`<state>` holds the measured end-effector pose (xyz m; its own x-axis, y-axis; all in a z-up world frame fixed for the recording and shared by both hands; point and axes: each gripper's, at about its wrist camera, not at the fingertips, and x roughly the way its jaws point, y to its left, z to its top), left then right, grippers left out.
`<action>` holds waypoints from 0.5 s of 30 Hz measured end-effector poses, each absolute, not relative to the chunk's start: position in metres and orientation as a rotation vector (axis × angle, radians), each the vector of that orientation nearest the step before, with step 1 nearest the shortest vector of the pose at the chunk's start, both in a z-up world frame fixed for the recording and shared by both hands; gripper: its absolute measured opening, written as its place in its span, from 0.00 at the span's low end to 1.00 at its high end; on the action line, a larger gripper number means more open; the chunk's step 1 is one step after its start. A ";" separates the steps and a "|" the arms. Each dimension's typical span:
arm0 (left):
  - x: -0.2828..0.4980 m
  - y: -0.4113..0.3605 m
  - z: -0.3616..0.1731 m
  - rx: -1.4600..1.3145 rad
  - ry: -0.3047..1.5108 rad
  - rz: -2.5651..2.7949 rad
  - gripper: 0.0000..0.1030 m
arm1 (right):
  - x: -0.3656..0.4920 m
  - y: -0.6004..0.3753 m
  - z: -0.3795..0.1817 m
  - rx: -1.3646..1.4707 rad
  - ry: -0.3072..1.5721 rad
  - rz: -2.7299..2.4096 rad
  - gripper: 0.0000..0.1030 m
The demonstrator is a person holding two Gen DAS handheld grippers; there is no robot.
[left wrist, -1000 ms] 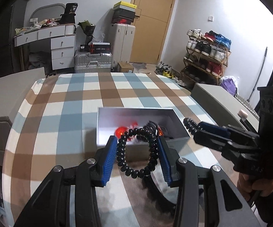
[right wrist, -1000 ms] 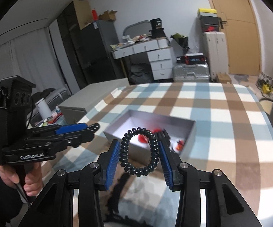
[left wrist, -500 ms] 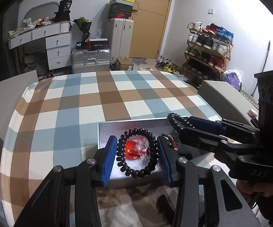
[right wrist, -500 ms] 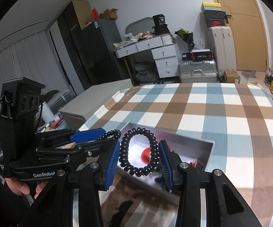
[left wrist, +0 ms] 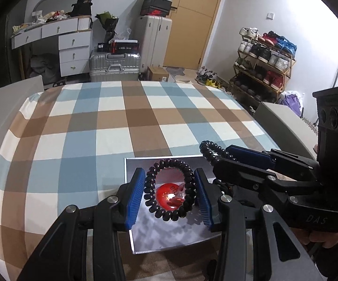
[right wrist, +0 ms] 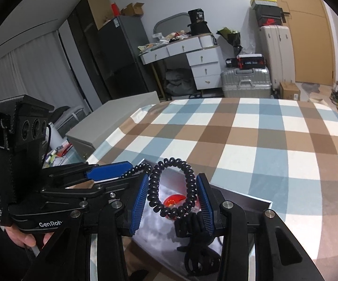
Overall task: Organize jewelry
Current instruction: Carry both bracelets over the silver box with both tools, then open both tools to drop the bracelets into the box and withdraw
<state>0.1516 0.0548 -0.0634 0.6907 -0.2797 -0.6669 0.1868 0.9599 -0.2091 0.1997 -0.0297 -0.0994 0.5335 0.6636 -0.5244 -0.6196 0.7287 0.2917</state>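
My left gripper (left wrist: 169,194) is clamped on a black bead bracelet (left wrist: 170,188), its blue pads (left wrist: 135,197) pressing the ring from both sides so that the loop stands upright between them. My right gripper (right wrist: 173,199) is squeezed onto a black spiral coil band (right wrist: 172,187) in the same way, pads (right wrist: 139,201) tight against either side of the loop. Both grippers hang over the open grey box (left wrist: 169,238), which sits on the checked tablecloth (left wrist: 98,128) close to the near edge of the table, a little towards its right-hand corner as the left wrist camera sees it. Through the bracelet I can see a red round piece (left wrist: 169,195) lying on the box floor with something clear and crumpled against it; I cannot tell what that wrapping is. From the right wrist camera the same red piece (right wrist: 174,200) shows through the coil band, and a dark tangle of black jewellery (right wrist: 197,241) lies in the box just below my right fingers. The two grippers are just beside each other: the left one enters the right camera's view from the left, with a hand (right wrist: 26,236) on its grip, and the right one crosses the left camera's view from the right, its coil band (left wrist: 210,152) sticking out past the fingertips above the box's far rim. The rest of the tablecloth out to the far edge is bare.
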 end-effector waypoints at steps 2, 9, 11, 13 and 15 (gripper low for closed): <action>0.153 0.055 -0.065 -0.129 0.768 -0.264 0.36 | 0.201 -0.028 -0.102 0.073 0.664 0.769 0.40; 0.157 0.059 -0.068 -0.147 0.766 -0.260 0.37 | 0.203 -0.022 -0.105 0.043 0.660 0.765 0.44; 0.159 0.060 -0.069 -0.153 0.773 -0.268 0.40 | 0.203 -0.022 -0.104 0.042 0.659 0.762 0.45; 0.159 0.059 -0.069 -0.150 0.778 -0.272 0.43 | 0.203 -0.023 -0.101 0.051 0.650 0.763 0.47; 0.158 0.058 -0.069 -0.136 0.777 -0.272 0.44 | 0.201 -0.025 -0.099 0.052 0.643 0.763 0.49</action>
<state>0.1580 0.0579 -0.0687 0.6805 -0.2909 -0.6725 0.1915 0.9565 -0.2200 0.2013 -0.0248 -0.0989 0.5427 0.6575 -0.5227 -0.6266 0.7313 0.2694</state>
